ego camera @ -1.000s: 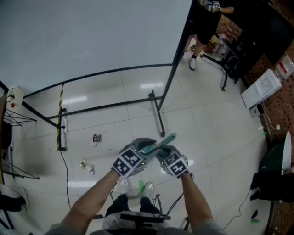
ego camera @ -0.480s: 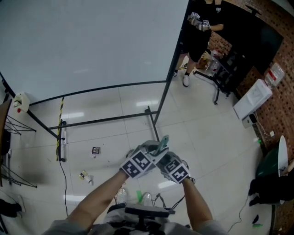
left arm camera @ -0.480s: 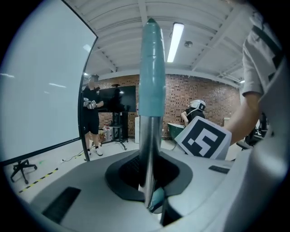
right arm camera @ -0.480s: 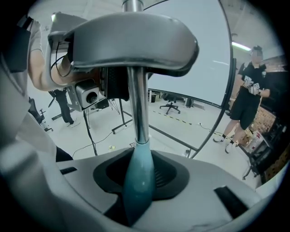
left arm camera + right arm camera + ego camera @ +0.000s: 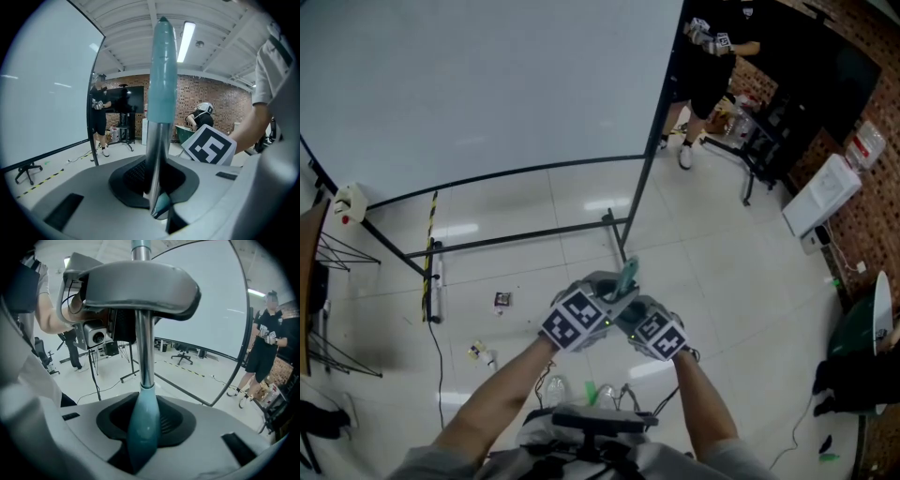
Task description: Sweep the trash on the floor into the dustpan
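The broom handle [image 5: 627, 275] is held in front of the body by both grippers. Its metal shaft is pinched by the left gripper [image 5: 156, 186], whose jaws have just been closing on it. Its teal grip is pinched by the right gripper [image 5: 142, 425]. Small trash [image 5: 501, 300] is seen on the floor [image 5: 722, 262], left of the handle and well apart from it

White tiled floor [image 5: 750, 281] bears a dark wrapper [image 5: 502, 300] and pale scraps [image 5: 478, 352].
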`<control>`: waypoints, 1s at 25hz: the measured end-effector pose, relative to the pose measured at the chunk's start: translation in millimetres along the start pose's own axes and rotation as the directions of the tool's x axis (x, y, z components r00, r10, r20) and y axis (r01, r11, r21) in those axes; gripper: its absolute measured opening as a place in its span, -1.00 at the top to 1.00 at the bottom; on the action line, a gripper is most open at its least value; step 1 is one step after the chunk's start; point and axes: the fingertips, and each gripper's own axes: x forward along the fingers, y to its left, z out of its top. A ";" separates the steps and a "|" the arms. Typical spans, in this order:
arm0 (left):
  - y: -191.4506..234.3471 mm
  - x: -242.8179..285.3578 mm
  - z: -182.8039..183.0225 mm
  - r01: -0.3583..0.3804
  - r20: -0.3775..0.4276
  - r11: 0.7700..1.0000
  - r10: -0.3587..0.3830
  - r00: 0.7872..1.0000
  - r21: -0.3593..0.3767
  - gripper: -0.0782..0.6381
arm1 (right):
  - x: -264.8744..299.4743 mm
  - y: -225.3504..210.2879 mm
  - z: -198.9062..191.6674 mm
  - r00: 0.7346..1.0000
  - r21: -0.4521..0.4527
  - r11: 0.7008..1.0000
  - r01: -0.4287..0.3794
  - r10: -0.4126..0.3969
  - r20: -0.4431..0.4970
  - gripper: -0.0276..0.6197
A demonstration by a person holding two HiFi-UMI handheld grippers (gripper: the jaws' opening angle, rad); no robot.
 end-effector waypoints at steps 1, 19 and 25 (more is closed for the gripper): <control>6.8 -4.1 -1.2 -0.024 0.006 1.000 0.024 1.000 -0.013 0.67 | 0.0 1.2 -2.8 1.000 0.001 1.000 -0.007 0.007 -0.002 0.55; 85.6 -99.3 -31.9 -0.313 -0.030 0.948 0.311 0.950 -0.063 0.68 | -34.0 -5.0 8.0 0.999 0.056 0.998 0.024 -0.027 0.040 0.55; 92.6 -139.6 -51.6 -0.420 -0.043 0.903 0.417 0.908 -0.093 0.67 | -33.0 -10.8 26.2 0.997 -0.008 0.997 0.075 -0.074 0.026 0.55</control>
